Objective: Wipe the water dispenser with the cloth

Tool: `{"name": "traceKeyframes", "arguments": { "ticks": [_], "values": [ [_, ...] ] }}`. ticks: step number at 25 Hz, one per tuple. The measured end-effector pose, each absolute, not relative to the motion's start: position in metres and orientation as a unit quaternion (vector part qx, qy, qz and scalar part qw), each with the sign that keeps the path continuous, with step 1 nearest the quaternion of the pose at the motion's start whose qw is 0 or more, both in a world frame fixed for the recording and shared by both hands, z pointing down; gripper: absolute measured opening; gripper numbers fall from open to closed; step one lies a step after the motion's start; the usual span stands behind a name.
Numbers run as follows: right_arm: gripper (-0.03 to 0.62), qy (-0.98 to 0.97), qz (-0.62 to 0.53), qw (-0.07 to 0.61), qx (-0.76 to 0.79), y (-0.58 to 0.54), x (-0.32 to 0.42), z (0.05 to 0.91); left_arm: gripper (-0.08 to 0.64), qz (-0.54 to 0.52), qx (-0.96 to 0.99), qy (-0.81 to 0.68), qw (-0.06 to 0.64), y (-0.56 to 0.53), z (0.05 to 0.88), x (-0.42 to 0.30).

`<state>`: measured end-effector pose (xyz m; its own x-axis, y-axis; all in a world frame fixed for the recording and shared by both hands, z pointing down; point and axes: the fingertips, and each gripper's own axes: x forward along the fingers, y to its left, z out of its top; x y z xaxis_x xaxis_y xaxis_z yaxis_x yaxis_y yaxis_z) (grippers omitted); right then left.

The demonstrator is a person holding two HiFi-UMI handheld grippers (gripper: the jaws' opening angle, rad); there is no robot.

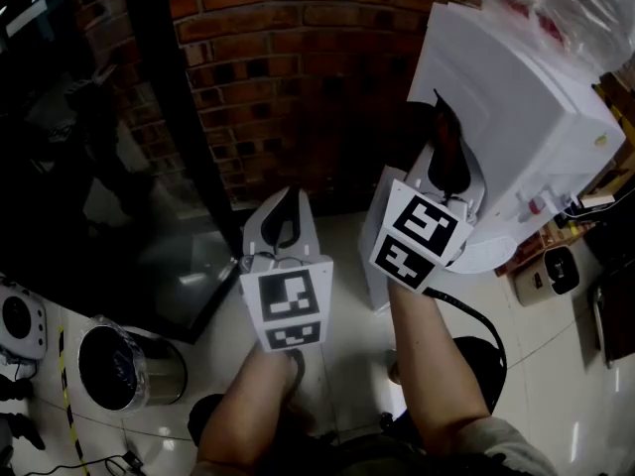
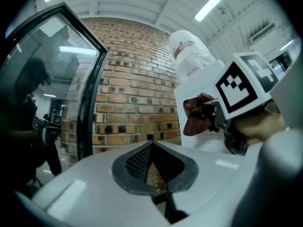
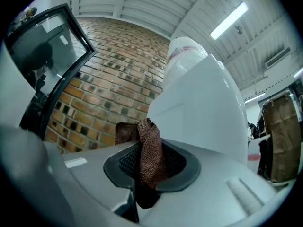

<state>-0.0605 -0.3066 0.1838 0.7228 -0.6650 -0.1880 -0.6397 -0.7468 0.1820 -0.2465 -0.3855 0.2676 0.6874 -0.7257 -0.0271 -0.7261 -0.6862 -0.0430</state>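
Cloth [image 3: 151, 143]: brown, coarse-woven, bunched into an upright fold. It is judged soft, light and limp, and best pinched at the bunch so that a loose end is left for wiping.
Place: held just before the white side of the dispenser [image 3: 203, 108]; whether contact is made cannot be told.
Right hand-held gripper [image 3: 151, 161]: closed on the cloth.
Dispenser: white and smooth, judged rigid and slick.
Left hand-held gripper [image 2: 152, 167]: jaws brought together, nothing held, set beside the right one.
Behind: brick wall [image 1: 288, 67].

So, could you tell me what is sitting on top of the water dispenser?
A plastic-wrapped bottle with red print stands on the water dispenser; the wrapping hides its contents and neck.
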Motion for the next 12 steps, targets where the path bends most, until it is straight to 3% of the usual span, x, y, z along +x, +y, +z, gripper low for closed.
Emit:
{"name": "traceKeyframes", "arguments": {
  "ticks": [12],
  "values": [
    [0.08, -0.38, -0.029, 0.099, 0.919, -0.309, -0.054, 0.348, 0.0, -0.044, -0.916, 0.399, 0.004, -0.397, 0.322, -0.254]
  ]
}}
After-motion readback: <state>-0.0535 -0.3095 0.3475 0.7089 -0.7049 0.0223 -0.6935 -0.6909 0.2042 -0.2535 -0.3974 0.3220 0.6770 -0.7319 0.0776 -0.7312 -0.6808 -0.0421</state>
